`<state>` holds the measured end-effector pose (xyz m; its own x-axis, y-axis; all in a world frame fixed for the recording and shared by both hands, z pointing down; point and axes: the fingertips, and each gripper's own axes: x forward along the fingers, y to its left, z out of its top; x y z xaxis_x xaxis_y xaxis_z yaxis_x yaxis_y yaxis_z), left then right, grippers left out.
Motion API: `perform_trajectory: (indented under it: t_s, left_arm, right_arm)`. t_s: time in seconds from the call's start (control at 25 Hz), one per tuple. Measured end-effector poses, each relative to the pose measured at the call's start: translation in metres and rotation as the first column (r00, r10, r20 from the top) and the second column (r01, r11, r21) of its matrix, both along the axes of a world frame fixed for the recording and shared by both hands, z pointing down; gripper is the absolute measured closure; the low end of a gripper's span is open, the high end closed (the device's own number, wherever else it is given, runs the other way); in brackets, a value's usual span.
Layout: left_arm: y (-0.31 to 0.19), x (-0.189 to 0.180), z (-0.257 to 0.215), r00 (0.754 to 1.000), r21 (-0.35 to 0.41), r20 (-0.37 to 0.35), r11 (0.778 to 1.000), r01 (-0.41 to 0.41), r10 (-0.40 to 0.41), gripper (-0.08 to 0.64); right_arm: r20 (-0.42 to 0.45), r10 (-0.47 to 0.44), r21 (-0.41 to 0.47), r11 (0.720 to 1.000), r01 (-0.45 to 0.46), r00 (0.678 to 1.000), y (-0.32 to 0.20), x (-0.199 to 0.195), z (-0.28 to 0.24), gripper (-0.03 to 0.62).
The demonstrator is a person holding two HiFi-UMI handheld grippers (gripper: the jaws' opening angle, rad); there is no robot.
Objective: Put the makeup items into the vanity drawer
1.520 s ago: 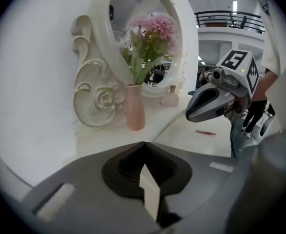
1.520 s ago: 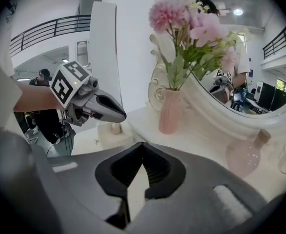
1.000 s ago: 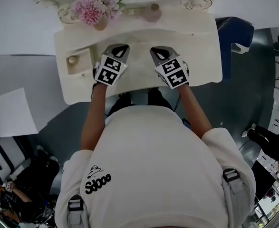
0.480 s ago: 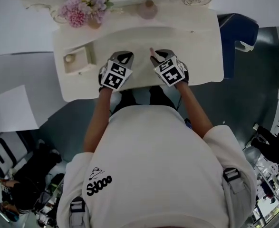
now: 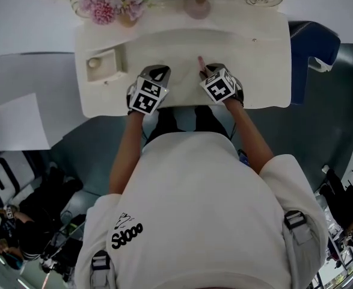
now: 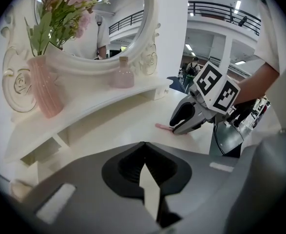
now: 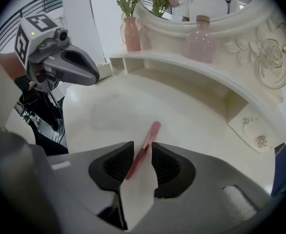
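Vanity top [image 5: 182,44]: a broad bare stretch mid-table, open from the near edge to the raised back shelf [image 5: 164,29].
Only loose thing on it is a pink makeup stick [image 5: 201,62], near, right of centre.
Far left is blocked by the vase of flowers [image 5: 110,5] and far centre by a pink bottle [image 5: 196,8], both up on the shelf.
Left end is taken by an open compartment [image 5: 118,60] with a small round item inside.
Right end is bare, with a blue chair [image 5: 311,41] just beyond it.

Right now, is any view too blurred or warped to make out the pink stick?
Right gripper view: sharp, evenly lit, pink stick crisp, corners vignetted black. Left gripper view: fisheye bends the vanity, stick small but readable. Head view: sharp, stick tiny, edges curved.
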<state>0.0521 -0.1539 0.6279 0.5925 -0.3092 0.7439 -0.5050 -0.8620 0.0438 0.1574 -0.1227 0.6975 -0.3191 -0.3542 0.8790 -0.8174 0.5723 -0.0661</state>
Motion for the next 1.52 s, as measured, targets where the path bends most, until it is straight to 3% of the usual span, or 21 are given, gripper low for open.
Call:
perform_trajectory:
  t_s: [0.32, 0.68, 1.04, 1.2, 1.52]
  left_arm:
    - [0.010, -0.008, 0.001, 1.000, -0.001, 0.003, 1.000, 0.028, -0.028, 0.543]
    - [0.009, -0.017, -0.010, 0.998, 0.035, -0.005, 0.998, 0.059, -0.059, 0.543]
    - [-0.002, -0.064, -0.026, 0.983, 0.073, -0.032, 0.980, 0.183, -0.181, 0.543]
    - [-0.014, -0.099, -0.045, 0.955, 0.104, -0.083, 0.951, 0.292, -0.284, 0.543]
    - [-0.028, -0.178, -0.091, 0.854, 0.131, -0.209, 0.852, 0.507, -0.477, 0.543]
  right_arm:
    - [-0.002, 0.006, -0.002, 1.000, -0.006, 1.000, 0.002, 0.001, 0.007, 0.482]
    - [-0.002, 0.002, -0.007, 1.000, -0.002, 1.000, 0.004, -0.002, 0.006, 0.545]
    - [0.054, -0.019, 0.050, 0.999, 0.016, 0.998, -0.020, -0.022, -0.027, 0.546]
    - [0.069, -0.089, 0.121, 0.989, 0.080, 0.994, -0.042, -0.050, -0.061, 0.545]
    - [0.085, -0.290, 0.280, 0.925, 0.257, 0.953, -0.076, -0.139, -0.138, 0.545]
